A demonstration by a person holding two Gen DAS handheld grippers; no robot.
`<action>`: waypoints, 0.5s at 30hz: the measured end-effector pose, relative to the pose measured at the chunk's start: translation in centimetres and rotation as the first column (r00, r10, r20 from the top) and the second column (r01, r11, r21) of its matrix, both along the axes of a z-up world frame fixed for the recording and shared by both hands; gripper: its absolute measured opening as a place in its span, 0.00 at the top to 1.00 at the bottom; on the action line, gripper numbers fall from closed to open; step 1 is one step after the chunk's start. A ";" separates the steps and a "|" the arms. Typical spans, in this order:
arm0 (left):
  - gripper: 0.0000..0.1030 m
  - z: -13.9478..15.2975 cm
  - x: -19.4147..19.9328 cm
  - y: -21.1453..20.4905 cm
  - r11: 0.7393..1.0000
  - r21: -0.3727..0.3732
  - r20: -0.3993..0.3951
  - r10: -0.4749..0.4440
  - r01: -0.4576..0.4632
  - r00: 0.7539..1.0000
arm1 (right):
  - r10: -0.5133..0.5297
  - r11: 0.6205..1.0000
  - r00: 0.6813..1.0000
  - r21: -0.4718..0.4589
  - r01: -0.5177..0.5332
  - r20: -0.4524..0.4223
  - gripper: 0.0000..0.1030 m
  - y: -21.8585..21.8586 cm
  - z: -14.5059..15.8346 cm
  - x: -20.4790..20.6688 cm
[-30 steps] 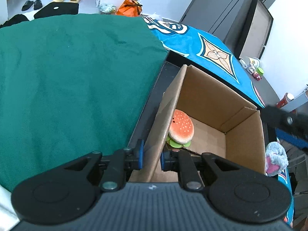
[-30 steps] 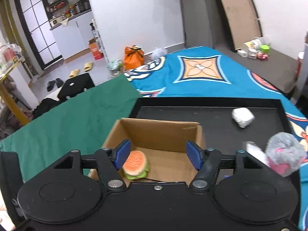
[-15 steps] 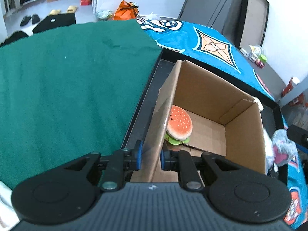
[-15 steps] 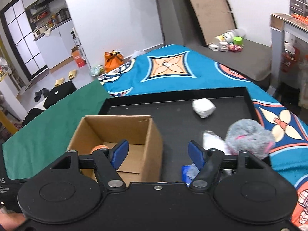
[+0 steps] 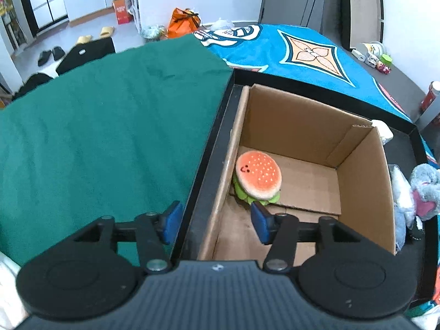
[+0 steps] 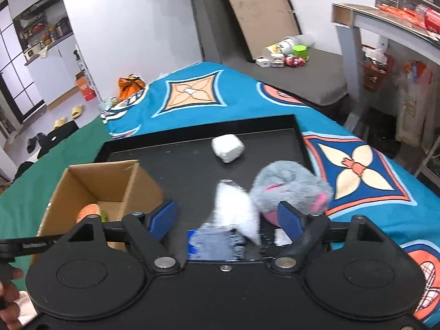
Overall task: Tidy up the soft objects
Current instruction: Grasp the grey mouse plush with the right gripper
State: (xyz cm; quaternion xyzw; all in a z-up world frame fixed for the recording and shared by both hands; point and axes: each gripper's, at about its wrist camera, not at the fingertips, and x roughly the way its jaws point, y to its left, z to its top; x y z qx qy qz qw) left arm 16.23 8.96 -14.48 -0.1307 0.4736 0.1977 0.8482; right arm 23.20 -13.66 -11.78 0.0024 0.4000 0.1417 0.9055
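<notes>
An open cardboard box (image 5: 302, 118) stands at the left end of a black tray (image 6: 178, 165). A burger plush (image 5: 258, 174) lies inside, against the box's left wall. My left gripper (image 5: 216, 224) straddles that wall with its jaws opening, and the pads stand clear of the cardboard. My right gripper (image 6: 227, 217) hovers over a white plush (image 6: 236, 209) with its jaws opening wide, and the pads touch nothing. A grey and pink plush (image 6: 288, 189) lies just behind its right finger. A white soft cube (image 6: 227, 147) rests farther back on the tray.
A green cloth (image 5: 96, 137) covers the surface left of the tray. A blue patterned blanket (image 6: 357, 165) lies behind and to the right. Shelving and clutter stand at the far right, and shoes and bags sit on the floor beyond. A hand (image 6: 8, 302) shows at the bottom left.
My left gripper has let go of the box wall and opened. My right gripper has swung right, from above the box to above the white and grey plushes, and spread wider.
</notes>
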 end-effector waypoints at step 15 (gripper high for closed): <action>0.34 0.2 2.1 -2.3 0.990 0.138 -0.051 -0.027 0.034 0.998 | -0.078 0.997 0.995 0.018 0.079 -0.059 0.21 -5.5 -3.3 2.4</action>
